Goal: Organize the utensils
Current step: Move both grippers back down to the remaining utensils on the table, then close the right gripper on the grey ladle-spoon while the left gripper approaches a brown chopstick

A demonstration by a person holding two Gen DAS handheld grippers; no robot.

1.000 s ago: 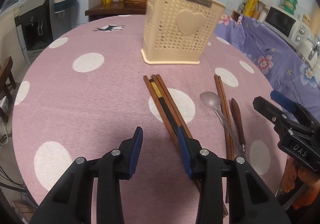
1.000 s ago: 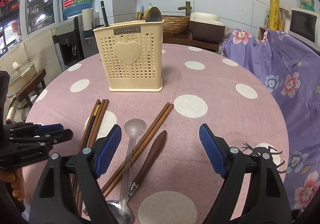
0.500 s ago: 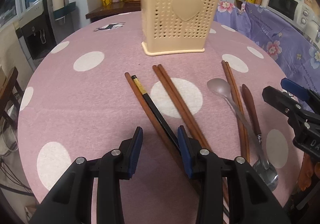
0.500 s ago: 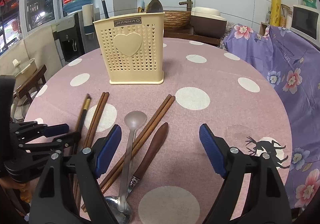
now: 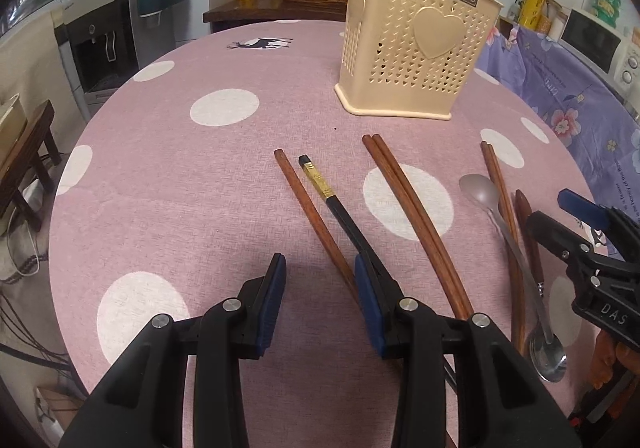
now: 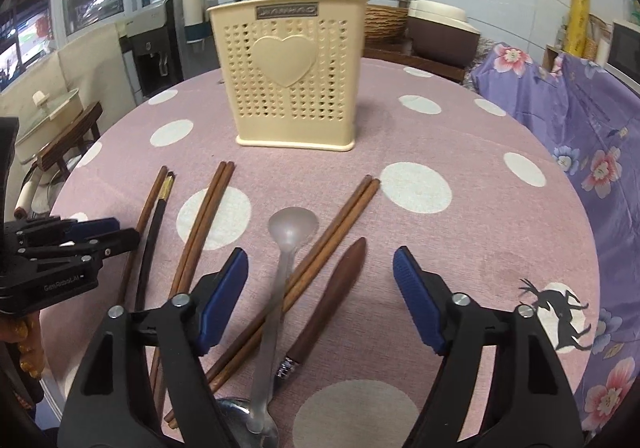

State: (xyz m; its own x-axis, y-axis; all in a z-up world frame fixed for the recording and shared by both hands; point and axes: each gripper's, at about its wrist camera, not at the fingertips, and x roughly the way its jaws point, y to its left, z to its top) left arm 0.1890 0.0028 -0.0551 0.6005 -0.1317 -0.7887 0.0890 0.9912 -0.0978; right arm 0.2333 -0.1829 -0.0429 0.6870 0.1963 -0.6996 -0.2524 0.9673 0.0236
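Both grippers [image 5: 320, 304] [image 6: 320, 296] angled down over chopsticks [image 6: 320, 260].

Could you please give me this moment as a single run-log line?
left gripper: open, empty, beside black chopstick | right gripper: closing, over spoon, gripping nothing | holder: upright | utensils on table

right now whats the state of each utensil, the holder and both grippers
utensil holder: upright, handles poking out the top
brown chopsticks: flat on the table
black chopstick: flat
metal spoon: flat, across a chopstick pair
wooden-handled utensil: flat
left gripper: open, empty
right gripper: closing, gripping nothing
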